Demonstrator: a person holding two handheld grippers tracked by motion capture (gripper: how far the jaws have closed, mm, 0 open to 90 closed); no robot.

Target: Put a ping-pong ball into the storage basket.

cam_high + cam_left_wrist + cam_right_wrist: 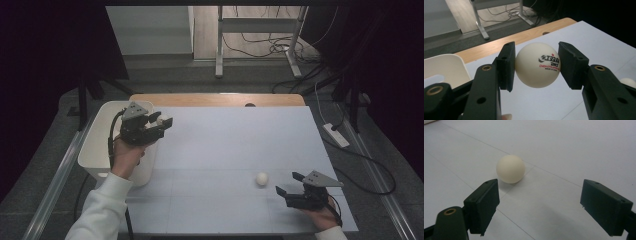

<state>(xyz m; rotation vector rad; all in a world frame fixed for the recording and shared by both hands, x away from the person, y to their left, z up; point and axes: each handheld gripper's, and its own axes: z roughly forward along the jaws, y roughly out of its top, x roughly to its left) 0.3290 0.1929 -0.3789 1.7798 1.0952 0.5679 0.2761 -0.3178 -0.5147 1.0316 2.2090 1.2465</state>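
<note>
The left gripper [537,65] has its two black jaws pressed against the sides of a printed ball [537,65], a cream-white table-tennis ball with a black logo, a small red star and red lettering turned toward the camera. In the high view this ball [161,120] is held up at the near right edge of the white bin [100,150], over the left border of the pale tabletop [225,150]. The right gripper [540,205] rests low at the table's right front with its jaws spread wide and nothing between them. A plain ball [510,168], matte and unmarked, lies on the tabletop just ahead of them, nearer the left jaw; the surface between is bare.
</note>
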